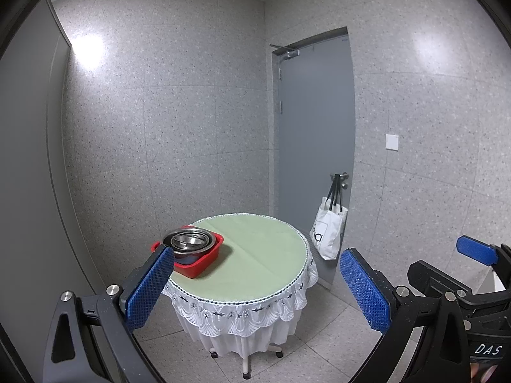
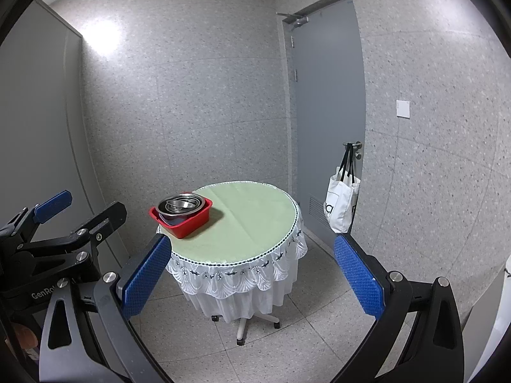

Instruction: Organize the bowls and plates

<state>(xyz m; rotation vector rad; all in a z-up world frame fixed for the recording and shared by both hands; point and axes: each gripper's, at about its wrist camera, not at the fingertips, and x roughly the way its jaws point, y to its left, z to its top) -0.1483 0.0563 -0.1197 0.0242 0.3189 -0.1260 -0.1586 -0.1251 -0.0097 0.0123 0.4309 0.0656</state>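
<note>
A red plastic basin (image 1: 199,263) (image 2: 188,221) sits on the left side of a small round table (image 1: 265,249) (image 2: 255,223) with a green cloth. Nested steel bowls (image 1: 188,241) (image 2: 180,206) lie in the basin. My left gripper (image 1: 255,290) is open and empty, held back from the table above the floor. My right gripper (image 2: 252,274) is open and empty too, beside the left one and also back from the table. The right gripper shows at the right edge of the left wrist view (image 1: 472,255); the left gripper shows at the left of the right wrist view (image 2: 57,220).
The table has a white lace skirt (image 2: 242,281) and a wheeled base (image 2: 242,328). A grey door (image 2: 329,111) stands behind it on the right, with a white tote bag (image 2: 340,207) hanging from its handle. Speckled walls close in the corner.
</note>
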